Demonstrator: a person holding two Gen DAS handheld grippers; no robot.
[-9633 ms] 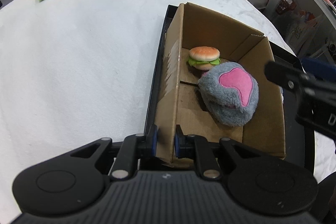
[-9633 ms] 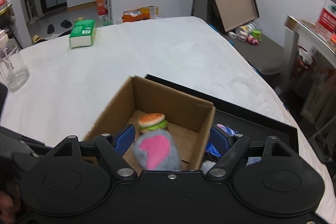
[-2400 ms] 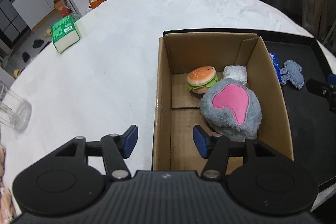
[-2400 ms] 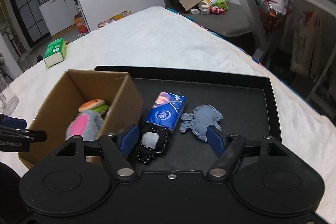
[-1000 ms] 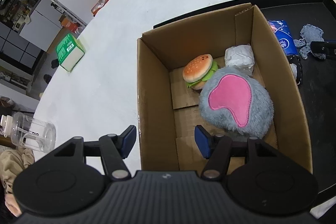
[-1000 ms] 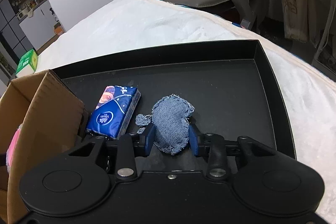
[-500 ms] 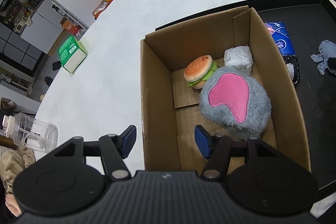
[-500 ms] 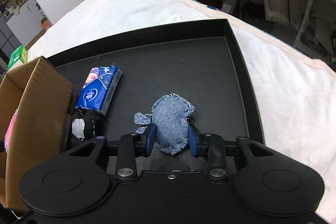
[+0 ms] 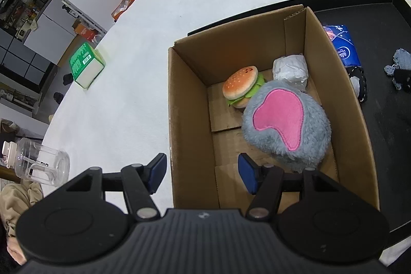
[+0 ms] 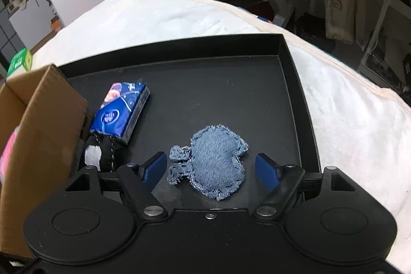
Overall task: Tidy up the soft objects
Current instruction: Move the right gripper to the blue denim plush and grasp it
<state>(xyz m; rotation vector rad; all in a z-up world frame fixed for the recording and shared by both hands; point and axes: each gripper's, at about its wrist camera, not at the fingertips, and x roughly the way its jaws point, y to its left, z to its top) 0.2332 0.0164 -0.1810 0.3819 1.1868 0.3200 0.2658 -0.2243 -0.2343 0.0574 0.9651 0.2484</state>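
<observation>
Our right gripper (image 10: 210,167) has just spread its fingers; the denim toy (image 10: 217,162) lies loose between them on the black tray (image 10: 295,84). Our left gripper (image 9: 201,168), fingers apart, straddles the cardboard box (image 9: 190,120) wall. Regrasping off-centre risks pinching only frayed edge and dropping it.

The left wrist camera sits just above and behind the near end of the cardboard box (image 9: 272,104), looking steeply down into it over the box's left wall. The right wrist camera looks steeply down from close range onto the black tray (image 10: 221,104) to the right of that box. Both views share the box's right wall, the blue tissue pack (image 9: 343,45) (image 10: 120,112) beside it, and the denim pouch (image 9: 400,63) (image 10: 215,163) beyond.
</observation>
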